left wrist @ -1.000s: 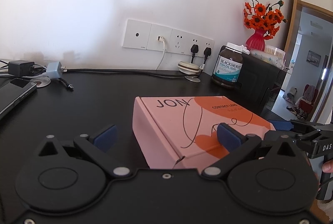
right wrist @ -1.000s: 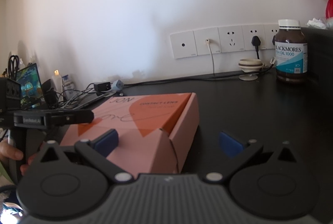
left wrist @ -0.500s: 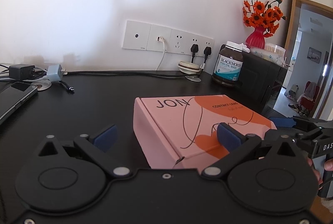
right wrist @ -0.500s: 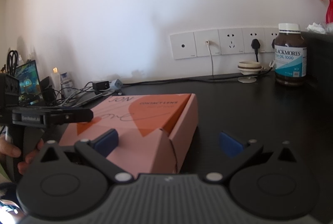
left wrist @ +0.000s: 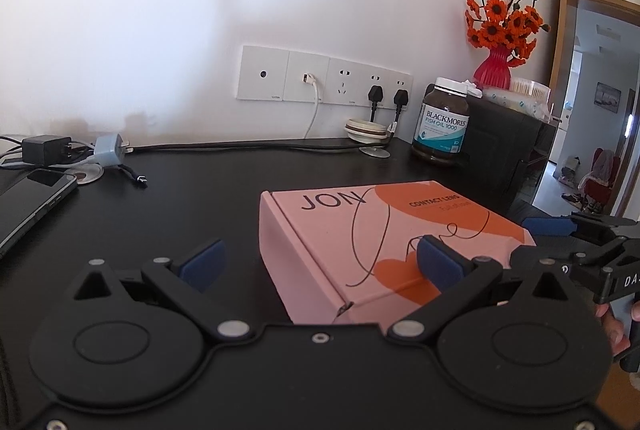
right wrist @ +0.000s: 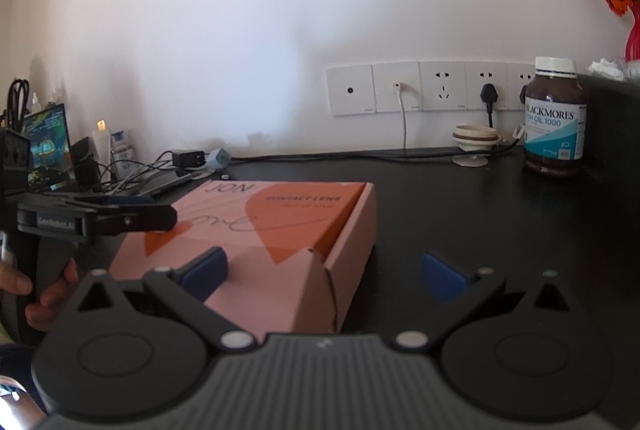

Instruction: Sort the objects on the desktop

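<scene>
Bare dark desk (left wrist: 168,214) lies open left of the pink box (left wrist: 384,234) — and right of it too. At the back the fish oil bottle (left wrist: 441,122) and cables (left wrist: 240,148) stand in the way.

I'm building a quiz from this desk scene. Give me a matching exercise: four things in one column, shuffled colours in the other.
Things:
1. contact lens box
2. vase
3. fish oil bottle
4. phone

Colours:
A. brown with a white cap
B. pink and orange
C. black
D. red

Pairs: 1-B, 2-D, 3-A, 4-C
</scene>
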